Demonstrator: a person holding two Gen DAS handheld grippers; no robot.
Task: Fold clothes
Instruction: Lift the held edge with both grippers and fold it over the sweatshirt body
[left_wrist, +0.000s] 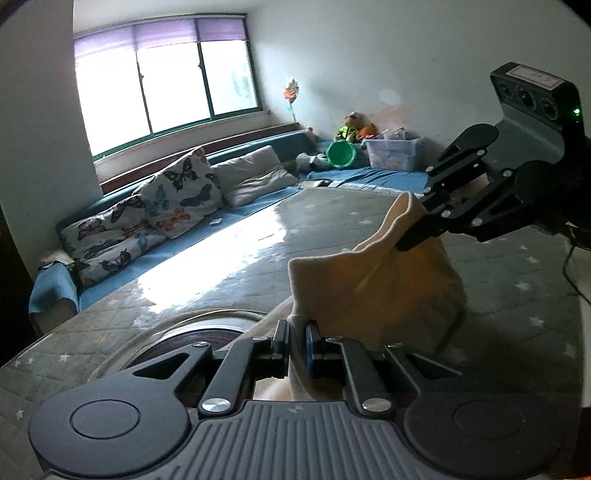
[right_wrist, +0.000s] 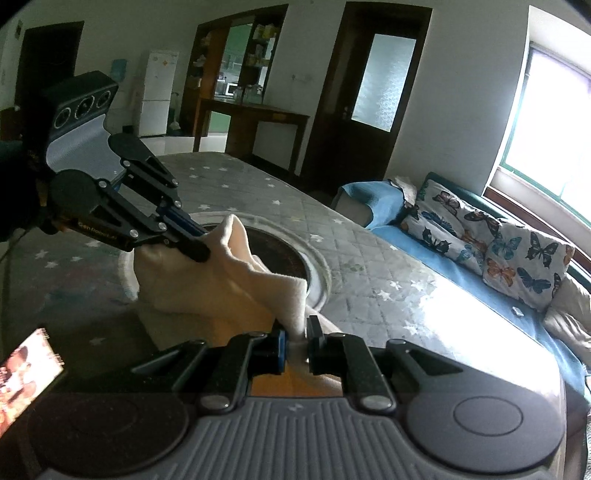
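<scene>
A cream garment (left_wrist: 369, 284) hangs stretched between both grippers above the star-patterned table cover (left_wrist: 332, 214). My left gripper (left_wrist: 296, 330) is shut on one corner of it at the bottom of the left wrist view. My right gripper (left_wrist: 400, 243) comes in from the right there, shut on the other upper edge. In the right wrist view the right gripper (right_wrist: 296, 332) pinches the garment (right_wrist: 236, 273) at the bottom. The left gripper (right_wrist: 203, 251) grips its far edge from the left. The cloth sags between them, and its lower part is hidden behind the gripper bodies.
A round dark opening with a rim (right_wrist: 295, 258) sits in the table under the garment. A blue couch with butterfly pillows (left_wrist: 173, 199) runs along the window wall. A clear storage bin (left_wrist: 393, 153) and green bowl (left_wrist: 340, 153) stand at the far corner. A phone screen (right_wrist: 26, 365) lies at the near left.
</scene>
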